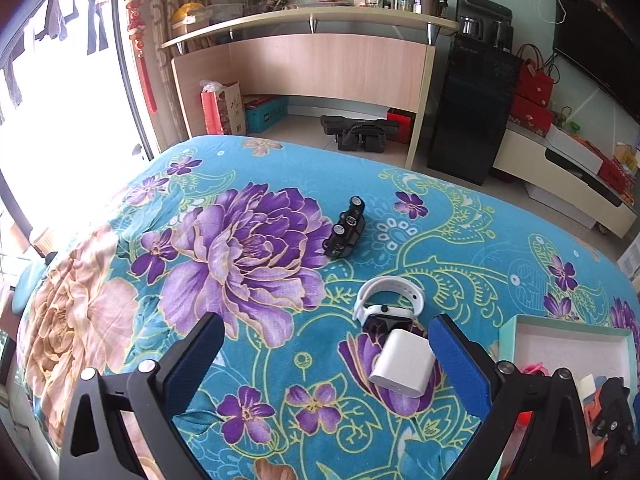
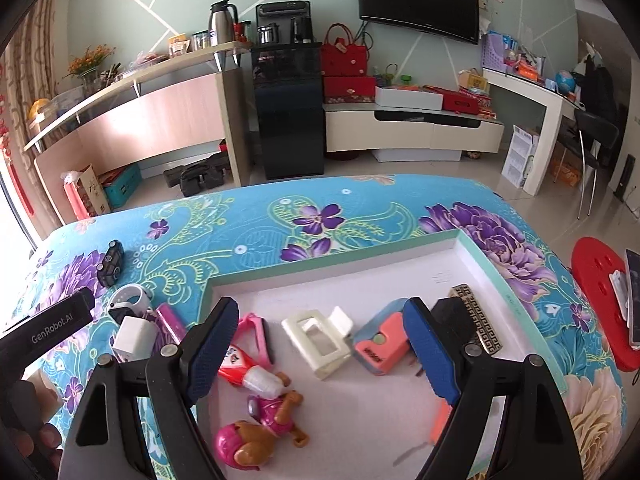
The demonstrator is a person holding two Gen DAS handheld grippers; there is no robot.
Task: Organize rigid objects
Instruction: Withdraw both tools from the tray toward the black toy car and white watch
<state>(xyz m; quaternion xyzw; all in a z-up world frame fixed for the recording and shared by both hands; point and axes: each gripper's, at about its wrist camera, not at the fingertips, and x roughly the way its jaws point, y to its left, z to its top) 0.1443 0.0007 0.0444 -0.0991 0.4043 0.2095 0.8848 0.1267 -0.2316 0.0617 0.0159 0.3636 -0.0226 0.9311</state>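
My left gripper (image 1: 326, 364) is open above the floral blanket. A white charger block (image 1: 402, 362) lies just inside its right finger, untouched. Beyond it are a white smartwatch (image 1: 390, 300) and a black toy car (image 1: 346, 228). My right gripper (image 2: 322, 348) is open over a teal-rimmed box (image 2: 496, 276) with a white floor. Below its fingers lie a white hair clip (image 2: 320, 340), a pink and blue block (image 2: 380, 344), a black and gold comb (image 2: 476, 320), a pink puppy toy (image 2: 256, 428) and a red and white toy (image 2: 244, 372). Neither gripper holds anything.
The blanket (image 1: 280, 420) covers a bed or table whose far edge drops to a tiled floor. In the right wrist view, a pink tube (image 2: 170, 320) lies left of the box beside the charger (image 2: 132, 336). A red stool (image 2: 596, 304) with phones stands at the right.
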